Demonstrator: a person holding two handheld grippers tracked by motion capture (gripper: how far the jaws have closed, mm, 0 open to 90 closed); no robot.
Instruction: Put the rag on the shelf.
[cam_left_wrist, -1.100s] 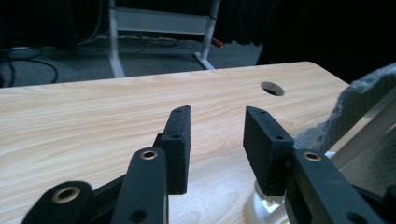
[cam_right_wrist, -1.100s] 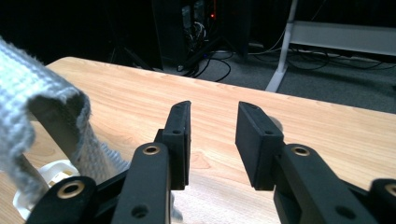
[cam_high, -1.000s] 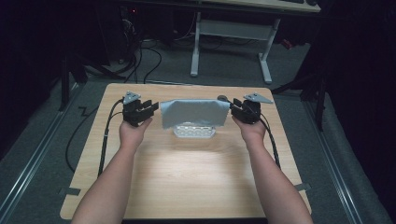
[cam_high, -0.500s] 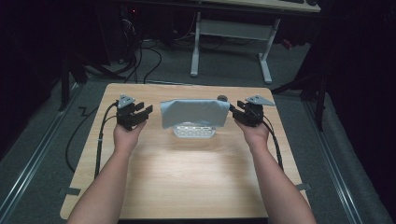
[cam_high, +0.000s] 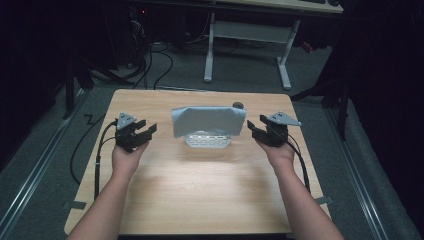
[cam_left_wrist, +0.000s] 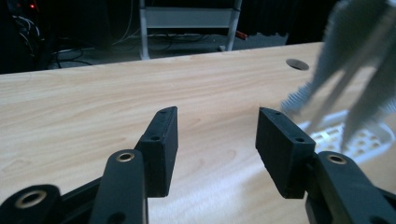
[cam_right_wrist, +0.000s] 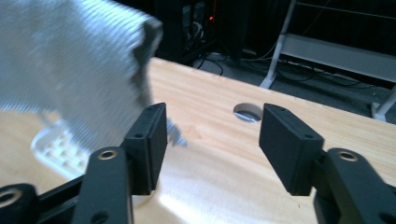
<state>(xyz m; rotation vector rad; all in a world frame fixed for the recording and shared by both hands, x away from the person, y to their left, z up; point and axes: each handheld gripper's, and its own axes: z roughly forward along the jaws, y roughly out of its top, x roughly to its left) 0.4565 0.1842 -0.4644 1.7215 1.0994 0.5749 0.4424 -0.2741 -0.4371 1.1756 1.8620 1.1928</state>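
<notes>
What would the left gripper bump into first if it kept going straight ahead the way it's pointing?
Probably nothing on the table. The left gripper, its jaws open, looks along bare wooden table toward the far edge. The grey cloth hangs on its white rack off to one side, so it would likely be missed.

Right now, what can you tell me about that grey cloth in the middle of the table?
The grey cloth is a light grey-blue towel with a fine ribbed weave. It hangs draped over a small white rack with holes in its base, near the middle of the wooden table. It spreads wide and fairly flat, its top edge raised and its corners drooping. It touches nothing but the rack: the left gripper and the right gripper sit open on either side, apart from it.
</notes>
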